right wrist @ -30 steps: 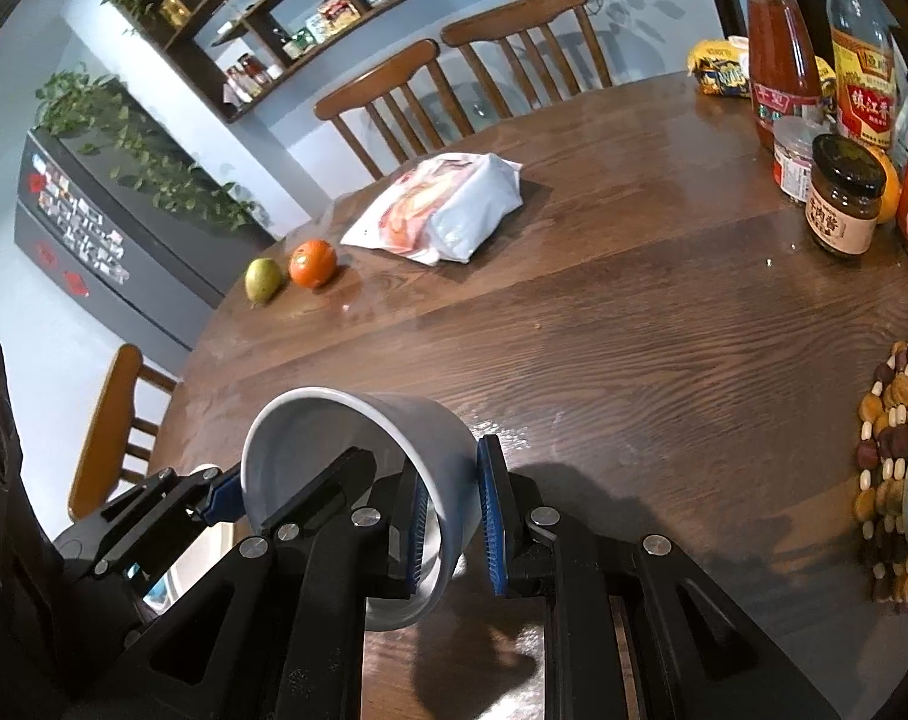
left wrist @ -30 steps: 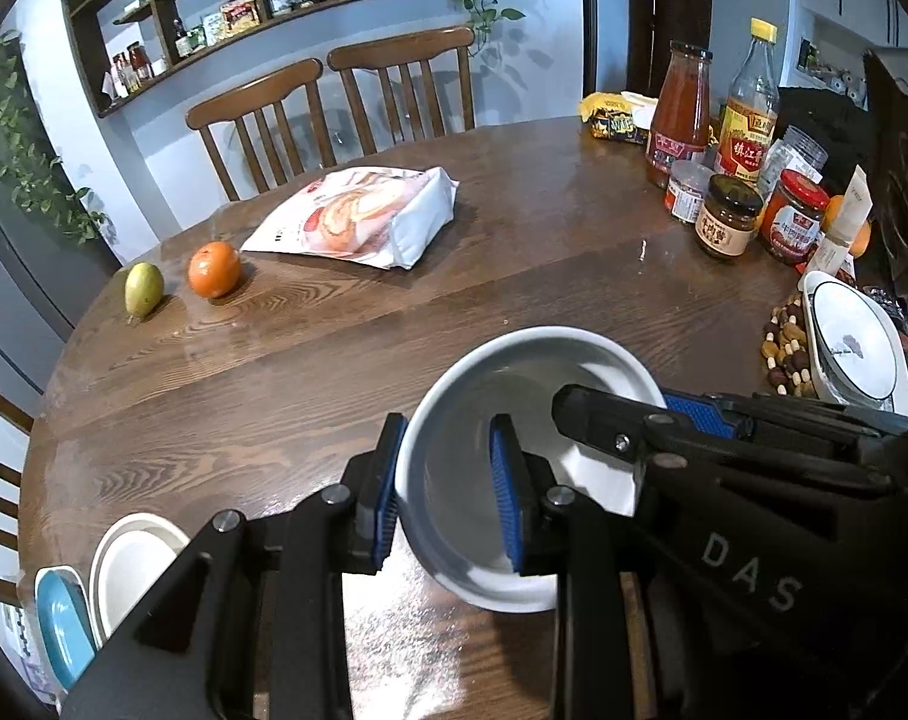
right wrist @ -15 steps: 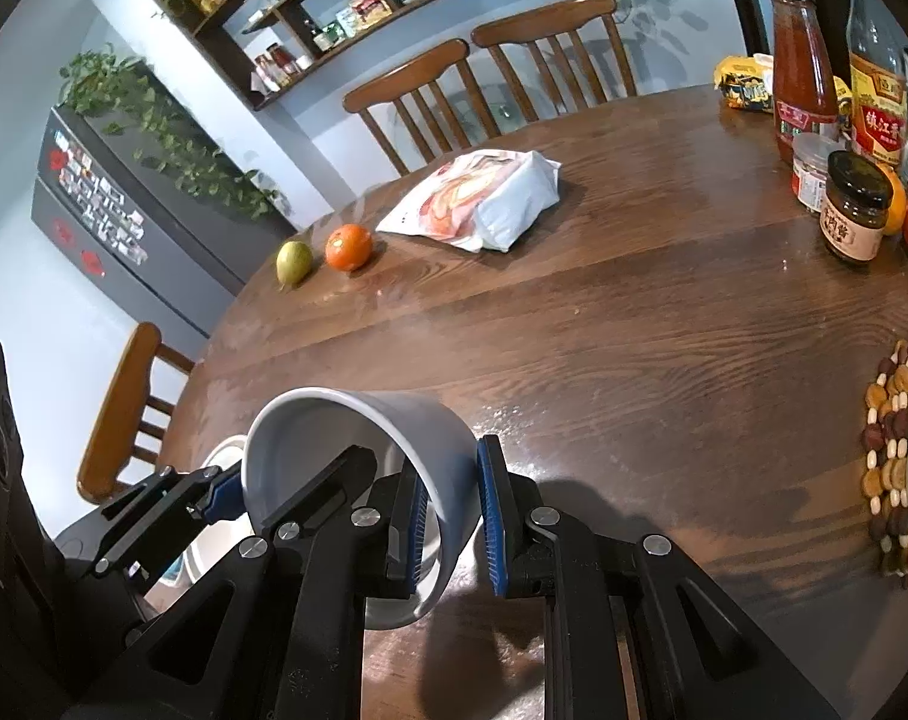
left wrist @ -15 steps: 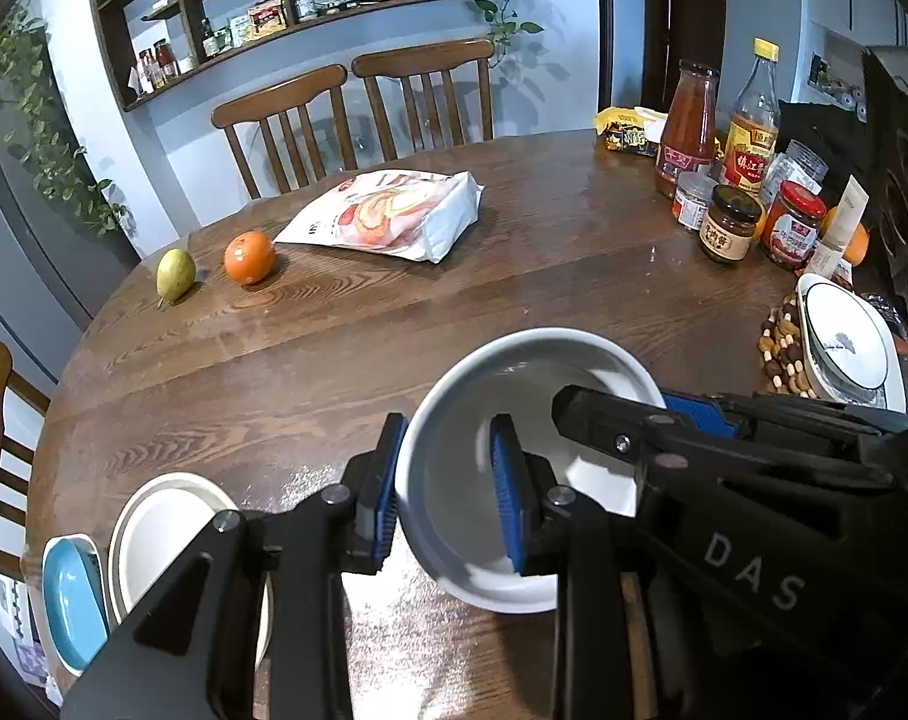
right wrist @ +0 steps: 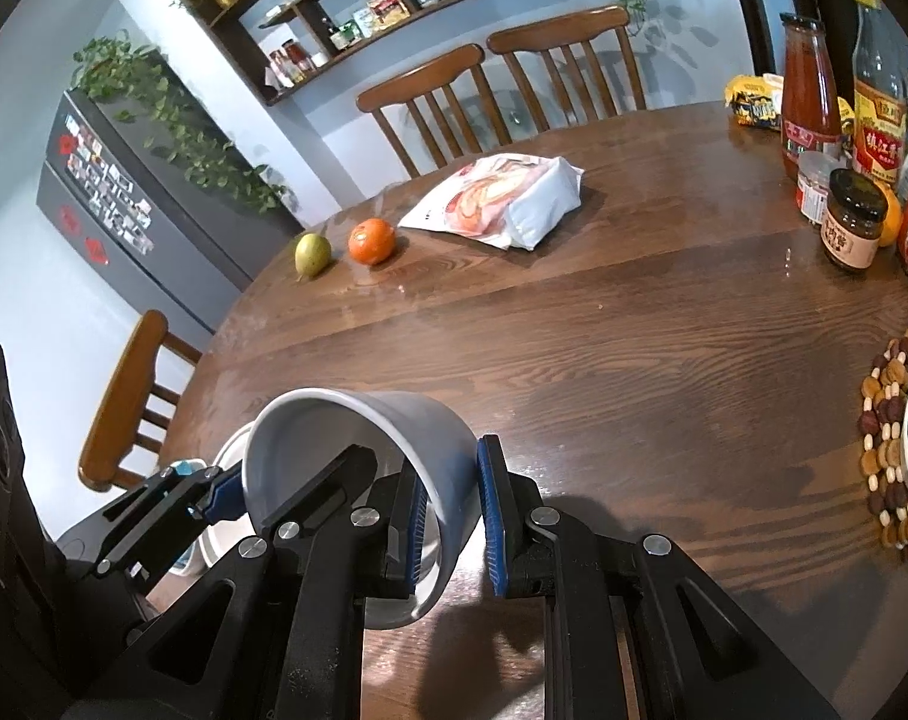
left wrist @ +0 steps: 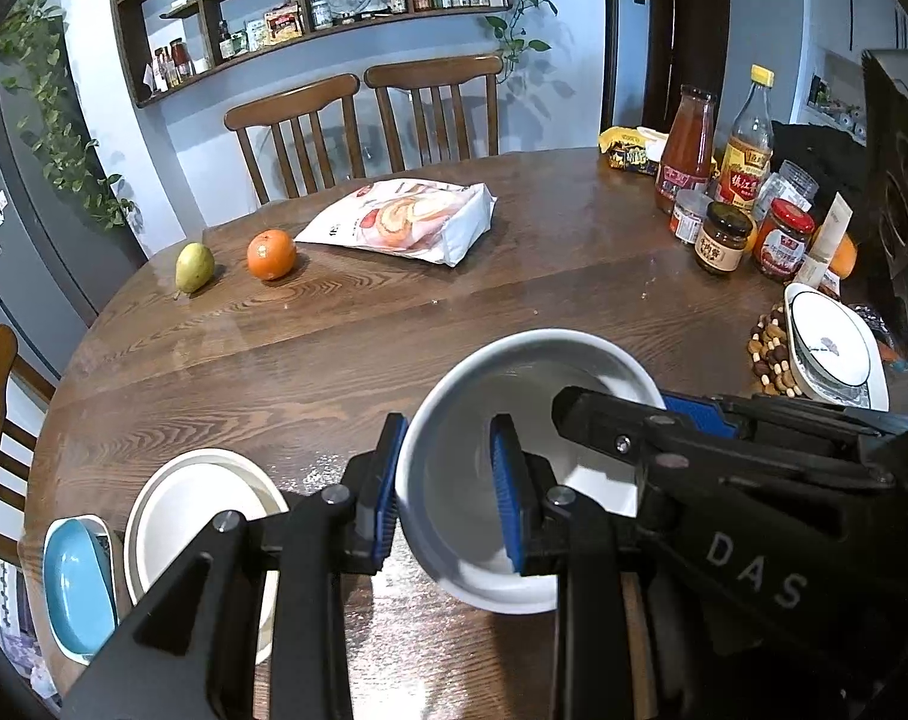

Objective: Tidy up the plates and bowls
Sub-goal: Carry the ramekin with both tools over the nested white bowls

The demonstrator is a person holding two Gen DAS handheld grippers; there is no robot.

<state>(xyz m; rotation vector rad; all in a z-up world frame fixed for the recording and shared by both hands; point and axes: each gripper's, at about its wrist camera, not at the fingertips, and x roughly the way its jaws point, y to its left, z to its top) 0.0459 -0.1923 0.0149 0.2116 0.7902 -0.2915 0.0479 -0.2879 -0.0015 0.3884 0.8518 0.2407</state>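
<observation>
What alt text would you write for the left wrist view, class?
Two grippers, left and right, clamp opposite rims of a white bowl above a round wooden table. A white plate lies lower left; fruit, a snack bag and jars sit further back.

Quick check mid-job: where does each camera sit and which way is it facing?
Left wrist: sits behind the left tongs, angled down across the table; they clamp the bowl rim, right tongs entering.
Right wrist: behind the right tongs, same direction; left tongs at lower left.
Shared: bowl, orange, snack bag.
</observation>
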